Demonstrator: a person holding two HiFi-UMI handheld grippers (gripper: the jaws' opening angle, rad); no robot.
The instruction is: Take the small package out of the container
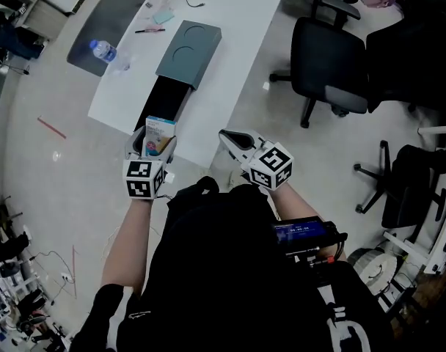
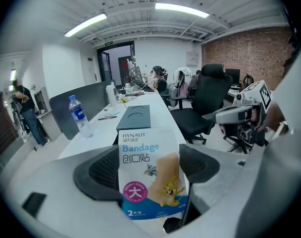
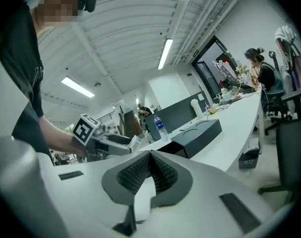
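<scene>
small package (image 2: 149, 175), white and blue with "Bandage" print and cartoon characters, stands upright, clamped between the two dark pads of the left tool (image 1: 155, 151), pads pressing on its lower half from both sides; in head view it sits over the near end of the container (image 1: 188, 50), a dark grey box lying lengthwise on the white surface (image 1: 238, 13) with its black inner tray (image 1: 164, 100) slid out toward the person; package looks lifted clear of the tray but the bottom edge is hidden by the tool so not certain; right tool (image 3: 149, 170) is clenched with pads meeting at the tips, nothing between them, held just beside the left tool off the surface's near edge, over the floor; farther out on the surface a water bottle (image 1: 103, 50) lies left of the container and a pen (image 1: 148, 30) sits beyond it; black office chair (image 1: 322, 64) stands on the floor to the right, well apart from the container
</scene>
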